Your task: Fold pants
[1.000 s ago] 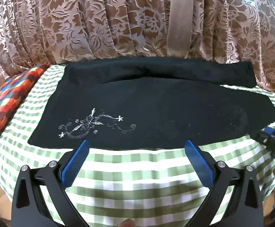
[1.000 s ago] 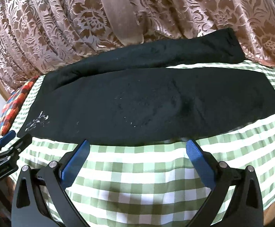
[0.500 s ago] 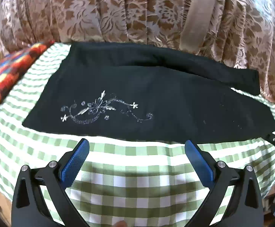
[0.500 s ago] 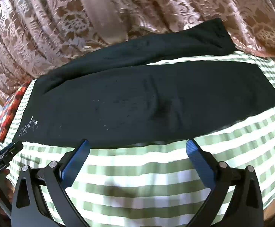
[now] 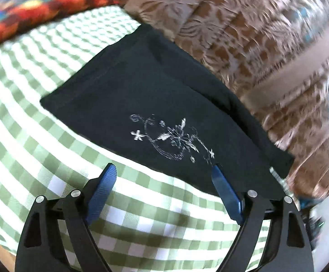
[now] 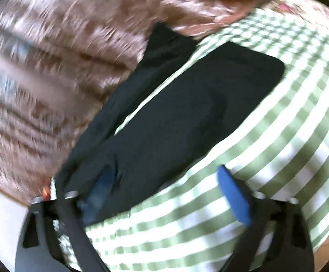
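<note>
The black pants (image 5: pixel 155 95) lie flat on the green and white checked cloth (image 5: pixel 28 136), with a white embroidered motif (image 5: pixel 171 138) near their waist end. My left gripper (image 5: pixel 164 172) is open and empty, hovering at the pants' near edge just below the motif. In the right wrist view the pants' two legs (image 6: pixel 187 117) stretch away toward the upper right, a strip of cloth showing between them. My right gripper (image 6: pixel 164 176) is open and empty over the near edge of the front leg. That view is blurred.
A brown flowered curtain (image 5: pixel 243 22) hangs right behind the pants and shows in the right wrist view (image 6: pixel 62 56) too. A multicoloured cushion (image 5: pixel 39 2) lies at the far left end of the cloth. The cloth's edge drops off at the right (image 6: pixel 327 215).
Both grippers have swung apart and closer to the pants: the left toward the motif end, the right toward the leg end. Both views have tilted, and both stay open.
</note>
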`<state>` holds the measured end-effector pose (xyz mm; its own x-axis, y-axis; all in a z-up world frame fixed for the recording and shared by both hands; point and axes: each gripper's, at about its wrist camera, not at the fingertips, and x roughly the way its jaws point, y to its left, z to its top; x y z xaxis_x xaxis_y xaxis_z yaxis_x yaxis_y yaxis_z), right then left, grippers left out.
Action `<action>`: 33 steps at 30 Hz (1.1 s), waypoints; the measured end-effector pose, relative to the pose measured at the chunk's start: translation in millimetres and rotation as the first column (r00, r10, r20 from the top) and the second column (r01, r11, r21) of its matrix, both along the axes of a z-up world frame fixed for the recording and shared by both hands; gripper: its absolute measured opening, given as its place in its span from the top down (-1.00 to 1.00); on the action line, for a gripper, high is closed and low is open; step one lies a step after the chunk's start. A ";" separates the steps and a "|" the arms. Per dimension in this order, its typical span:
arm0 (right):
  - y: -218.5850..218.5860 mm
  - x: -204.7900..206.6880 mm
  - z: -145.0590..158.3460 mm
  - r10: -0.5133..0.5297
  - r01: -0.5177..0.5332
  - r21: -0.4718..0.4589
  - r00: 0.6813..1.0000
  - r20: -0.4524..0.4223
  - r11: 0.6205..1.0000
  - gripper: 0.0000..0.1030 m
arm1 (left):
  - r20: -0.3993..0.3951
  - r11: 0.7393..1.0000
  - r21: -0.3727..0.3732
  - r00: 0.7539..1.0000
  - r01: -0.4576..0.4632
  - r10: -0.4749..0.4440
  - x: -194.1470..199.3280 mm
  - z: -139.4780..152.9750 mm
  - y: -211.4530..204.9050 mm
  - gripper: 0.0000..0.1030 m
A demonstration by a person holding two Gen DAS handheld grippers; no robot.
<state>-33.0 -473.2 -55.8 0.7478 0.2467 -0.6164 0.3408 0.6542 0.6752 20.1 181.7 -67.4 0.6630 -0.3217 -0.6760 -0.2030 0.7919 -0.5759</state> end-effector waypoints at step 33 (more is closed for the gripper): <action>-72.5 0.5 21.9 -0.153 0.144 -0.095 0.984 -0.089 0.985 0.78 | 0.053 1.000 0.025 0.999 0.008 -0.009 -11.2 32.8 27.7 0.85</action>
